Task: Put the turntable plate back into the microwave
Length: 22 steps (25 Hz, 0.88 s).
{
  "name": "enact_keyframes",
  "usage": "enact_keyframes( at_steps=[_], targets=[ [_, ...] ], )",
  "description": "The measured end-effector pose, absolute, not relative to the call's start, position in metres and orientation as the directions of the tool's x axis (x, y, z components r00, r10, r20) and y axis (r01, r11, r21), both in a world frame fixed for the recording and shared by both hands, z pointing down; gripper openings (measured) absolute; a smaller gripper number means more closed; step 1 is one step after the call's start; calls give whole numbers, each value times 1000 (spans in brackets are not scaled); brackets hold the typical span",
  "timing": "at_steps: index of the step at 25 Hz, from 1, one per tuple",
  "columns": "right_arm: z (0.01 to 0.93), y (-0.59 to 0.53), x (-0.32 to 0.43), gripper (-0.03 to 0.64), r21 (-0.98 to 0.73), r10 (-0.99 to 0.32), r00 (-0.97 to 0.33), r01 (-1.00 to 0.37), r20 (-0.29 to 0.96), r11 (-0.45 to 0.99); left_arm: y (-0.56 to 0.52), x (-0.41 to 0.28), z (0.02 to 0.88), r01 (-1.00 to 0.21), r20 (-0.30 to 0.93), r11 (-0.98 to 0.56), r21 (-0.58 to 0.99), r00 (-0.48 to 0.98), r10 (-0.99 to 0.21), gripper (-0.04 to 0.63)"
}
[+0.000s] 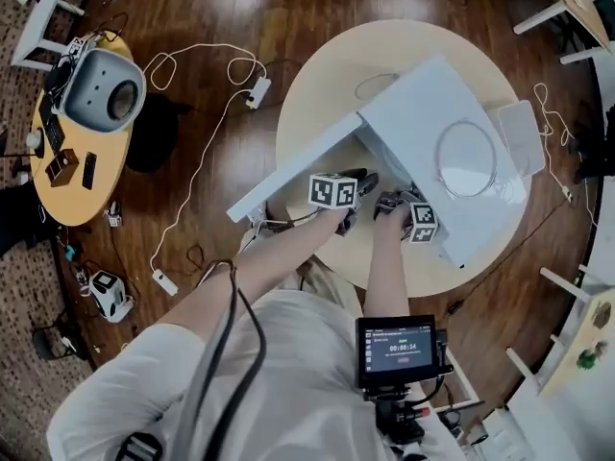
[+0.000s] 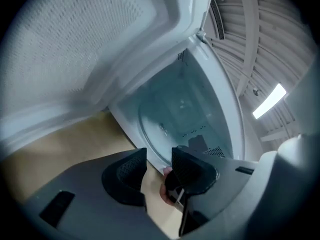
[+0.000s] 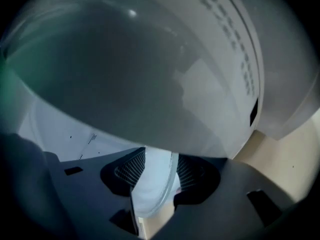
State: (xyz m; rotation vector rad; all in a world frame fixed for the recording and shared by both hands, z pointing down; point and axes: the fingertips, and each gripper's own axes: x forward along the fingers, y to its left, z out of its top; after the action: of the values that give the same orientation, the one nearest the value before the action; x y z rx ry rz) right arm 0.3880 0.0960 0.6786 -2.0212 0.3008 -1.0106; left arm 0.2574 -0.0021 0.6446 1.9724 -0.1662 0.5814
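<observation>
Plate: the glass turntable plate [image 2: 172,116] is down inside the open microwave [image 1: 423,113]. Can't tell from here whether it's seated properly.

Right tool: your right tool [image 3: 159,158] is poked into the opening with its jaws spread wide. The plate's rim sits between them, close to the pad on that view's right, and it doesn't look squeezed. From that camera the plate is right up close and fills most of the view.

Left tool: your left tool [image 2: 159,156] has its jaws apart with nothing in them. It hangs just in front of the lower edge of the opening, over the bench [image 2: 60,144].

Door: the door [image 1: 298,166] is swung wide open on your left side, its mesh window facing the left tool's camera.

Hands: both are side by side right at the microwave's mouth, with the marker cubes facing up.

Around: a small yellow side table [image 1: 58,176] off to the left has a round grey gadget [image 1: 101,89] on it, and a white cable [image 1: 207,152] loops across the wood floor [image 1: 221,27].
</observation>
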Motion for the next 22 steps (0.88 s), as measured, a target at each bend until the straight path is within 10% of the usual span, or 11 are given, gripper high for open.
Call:
enact_keyframes(
  at_steps=[10,14,22],
  targets=[
    [682,80,370,170,-757,-631,594,-56,499,-651,3,306,691,-316,363,-202,927,889,277,144],
    [686,74,362,170,-741,-682,525,-135,509,-658,6,316,702,-313,285,57,948,915,286,44],
    [700,86,319,165,-729,-677,425,-55,601,-682,15,311,703,-299,282,13,954,915,288,40]
  ],
)
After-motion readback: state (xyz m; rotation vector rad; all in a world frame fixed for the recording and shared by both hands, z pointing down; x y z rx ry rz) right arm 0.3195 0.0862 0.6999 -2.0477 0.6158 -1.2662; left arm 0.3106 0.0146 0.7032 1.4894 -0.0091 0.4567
